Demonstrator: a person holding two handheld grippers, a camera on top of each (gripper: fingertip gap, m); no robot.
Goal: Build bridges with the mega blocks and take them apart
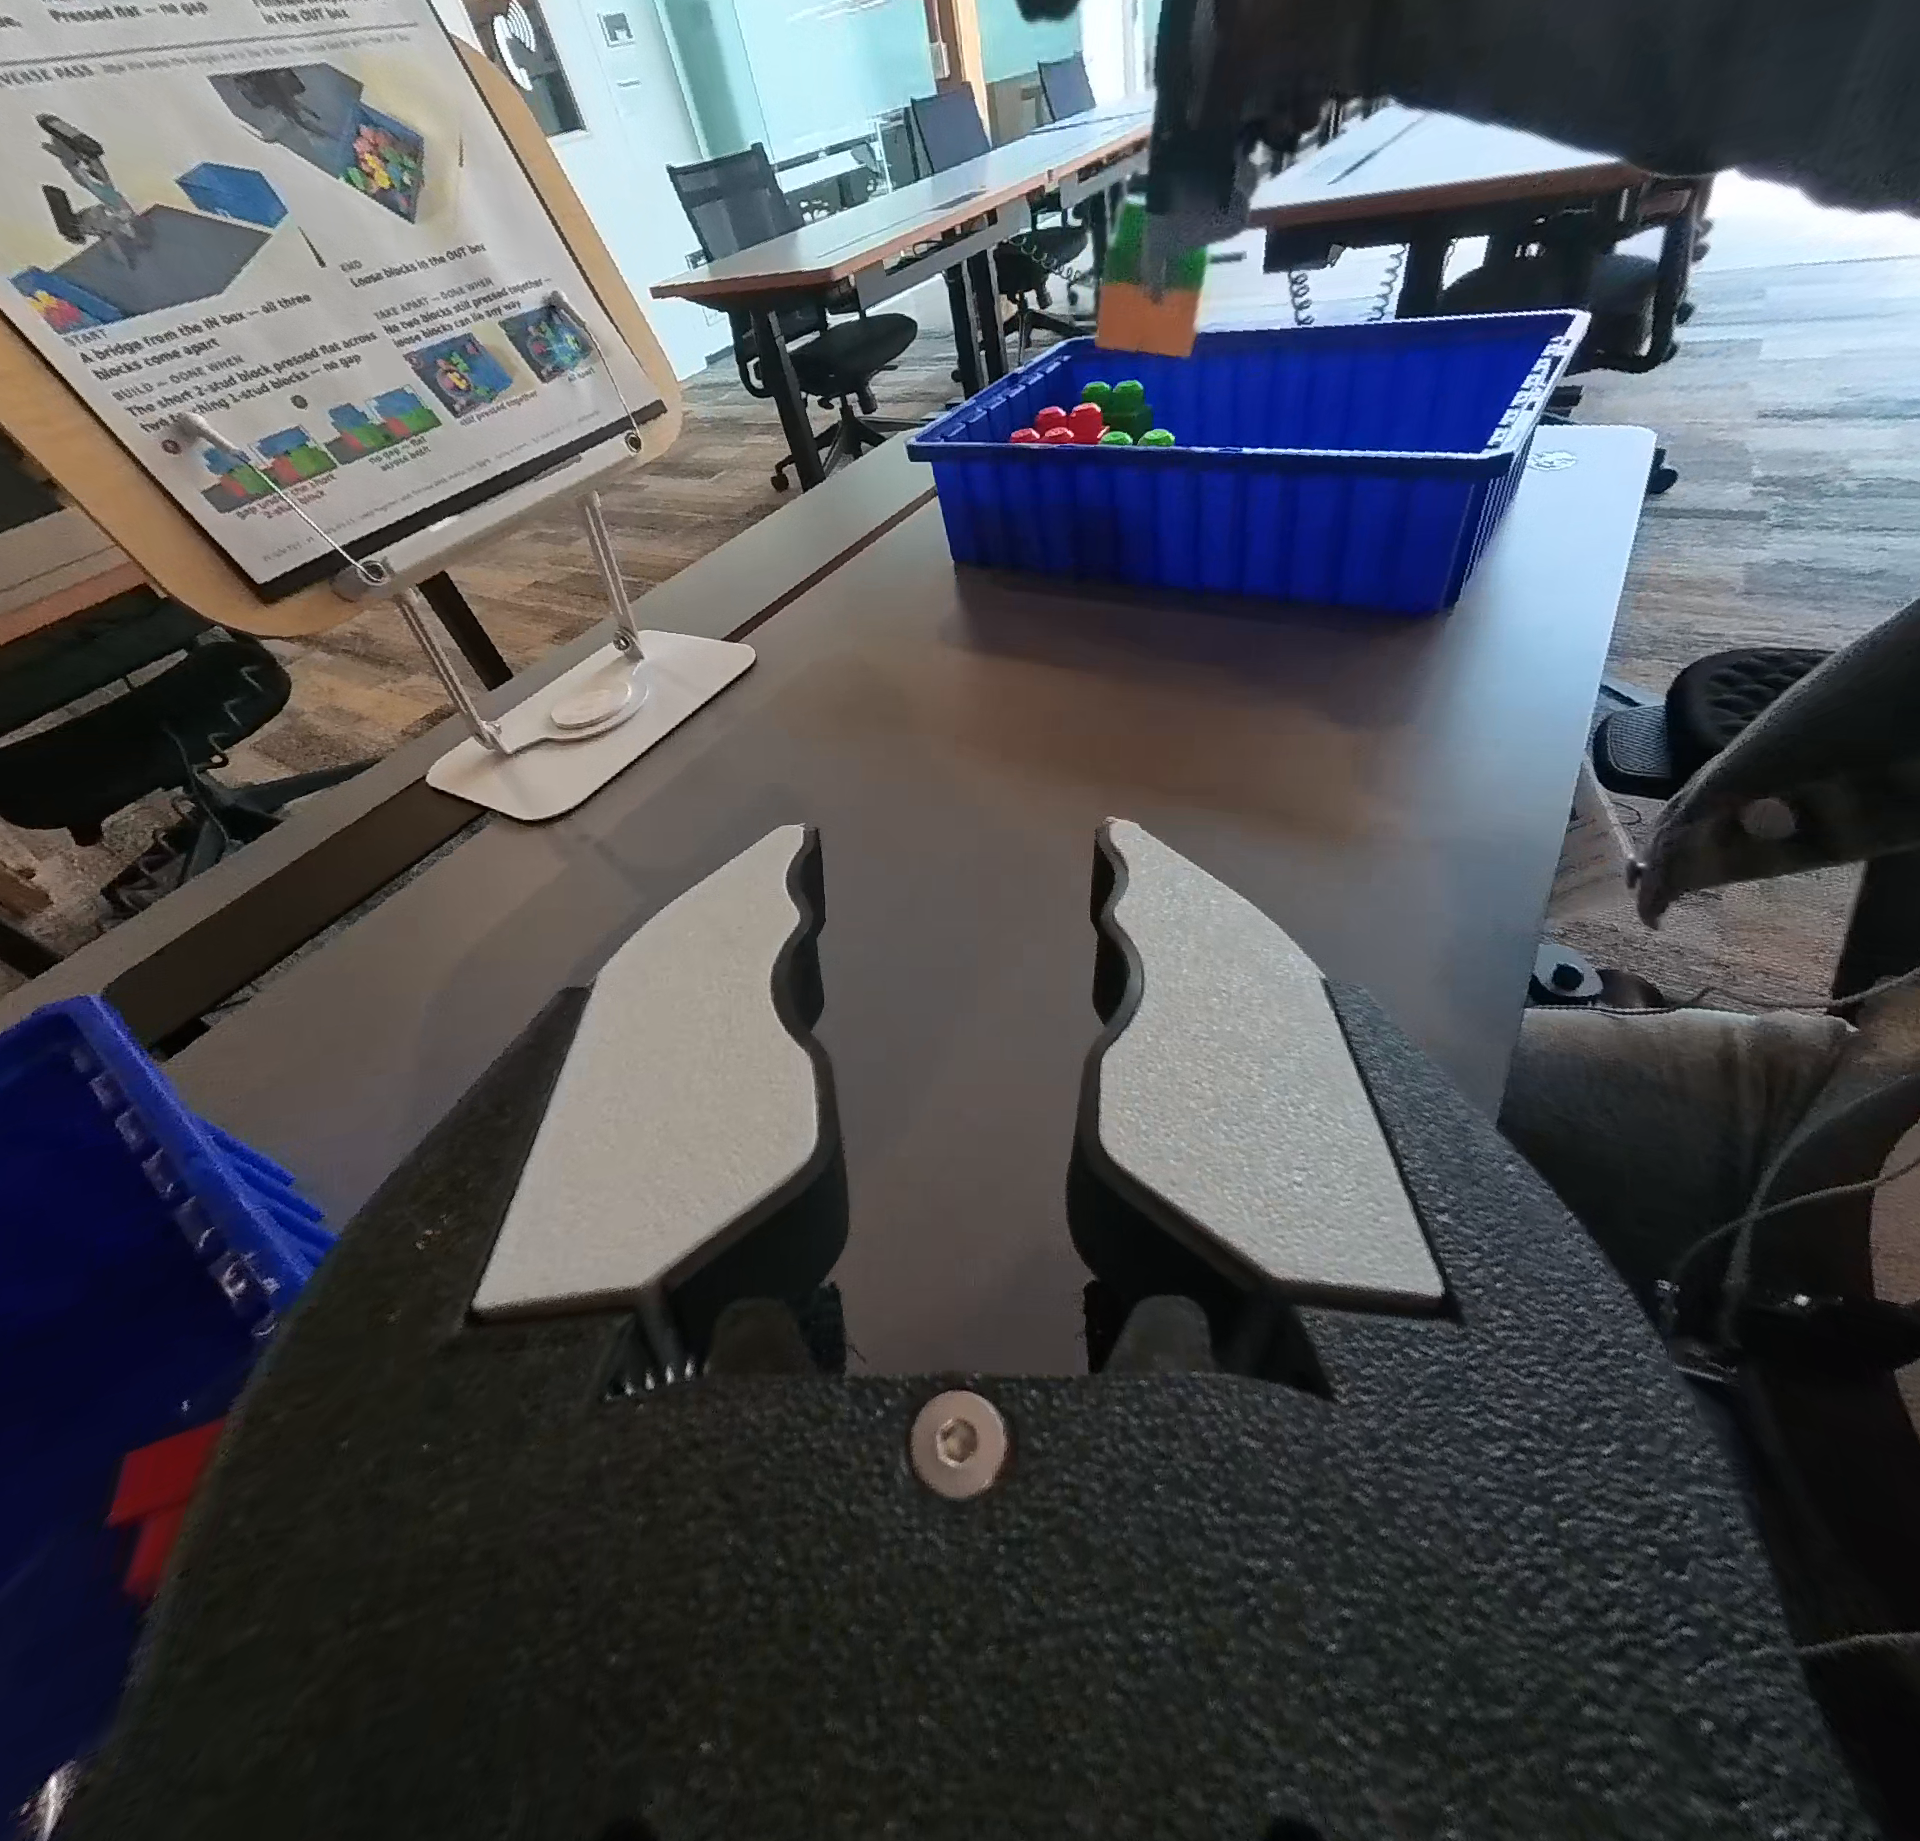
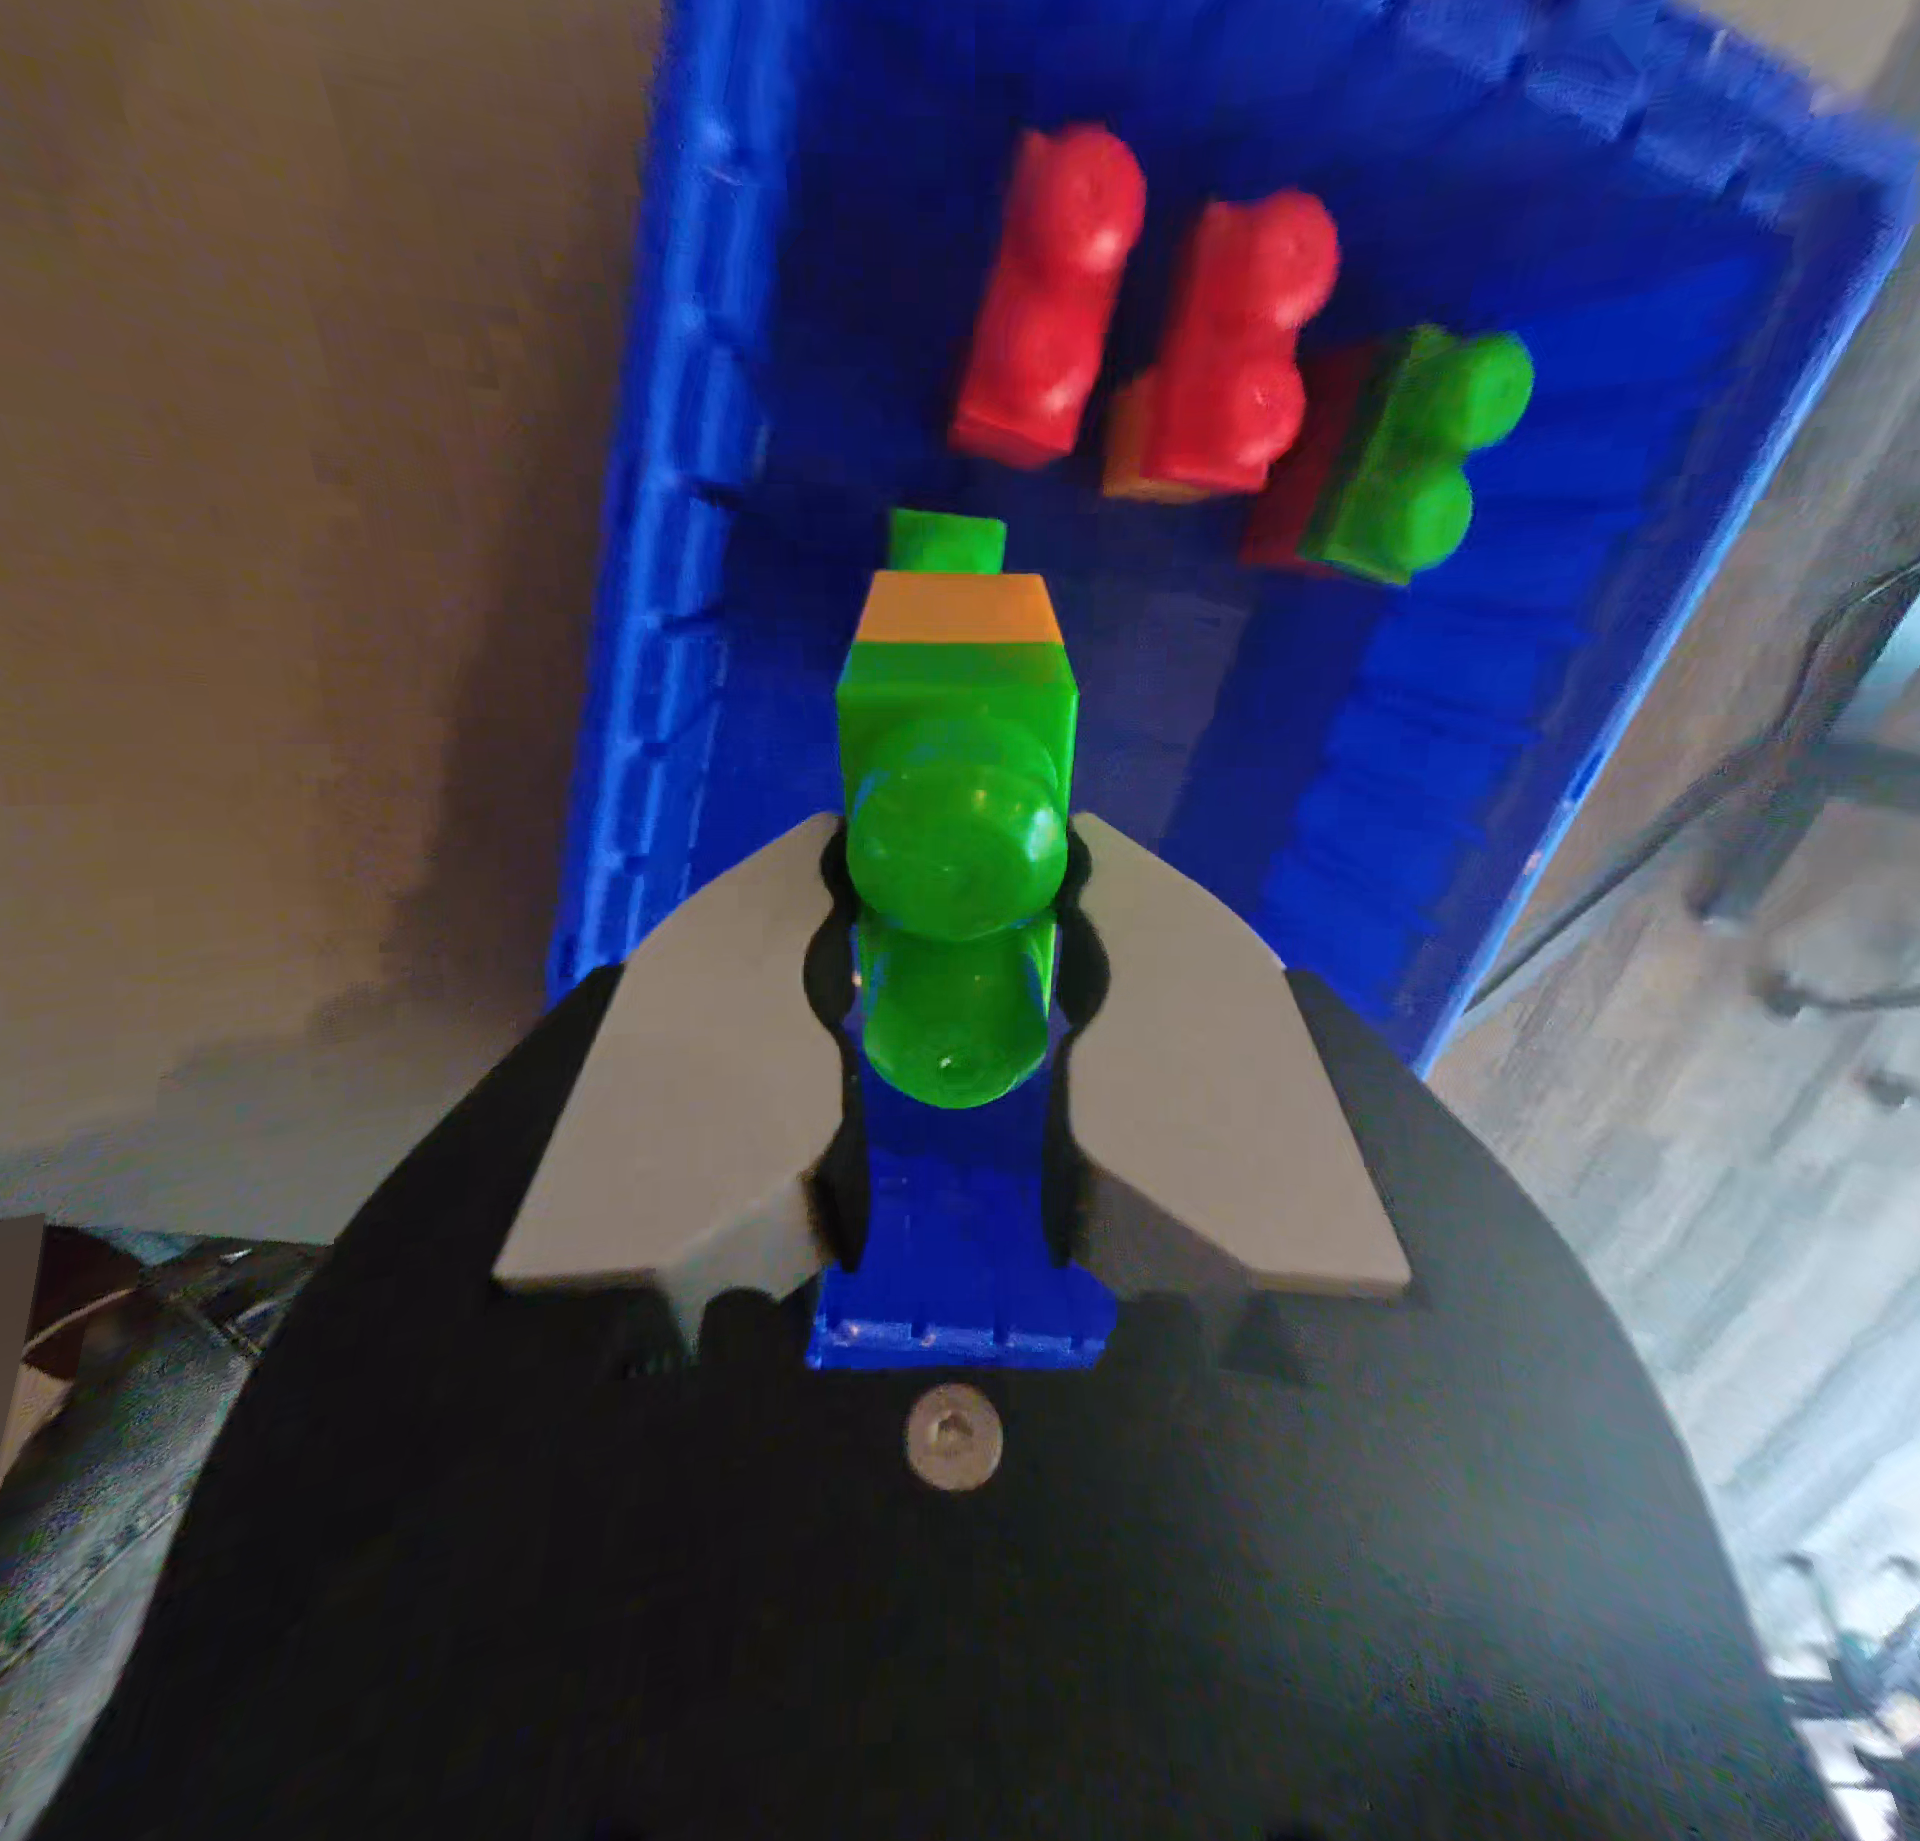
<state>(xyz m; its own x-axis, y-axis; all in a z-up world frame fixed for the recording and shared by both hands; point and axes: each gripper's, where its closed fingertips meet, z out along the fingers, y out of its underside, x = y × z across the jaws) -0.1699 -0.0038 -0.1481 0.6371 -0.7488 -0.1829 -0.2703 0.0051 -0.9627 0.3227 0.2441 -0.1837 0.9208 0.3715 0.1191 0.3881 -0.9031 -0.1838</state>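
A green-and-orange plastic block bridge (image 2: 956,742) is being held above the blue ribbed plastic bin (image 2: 1558,856) by the right gripper (image 2: 956,887), closed on one stud; slipping or tumbling onto bridges below is being risked, while the left gripper (image 1: 956,877) is hanging open, empty, over the dark surface (image 1: 1143,711)

Cut off at the left edge: a second blue bin (image 1: 135,1272), red piece (image 1: 156,1500) inside half hidden. Motion-blurred: far blue bin (image 2: 717,441). Mostly hidden beneath the green block (image 2: 956,742): orange block (image 2: 956,607).

My left view looks low across the worktop (image 1: 1039,752) toward the far bin (image 1: 1226,524); my right view looks steeply down into that bin (image 2: 727,337), close.
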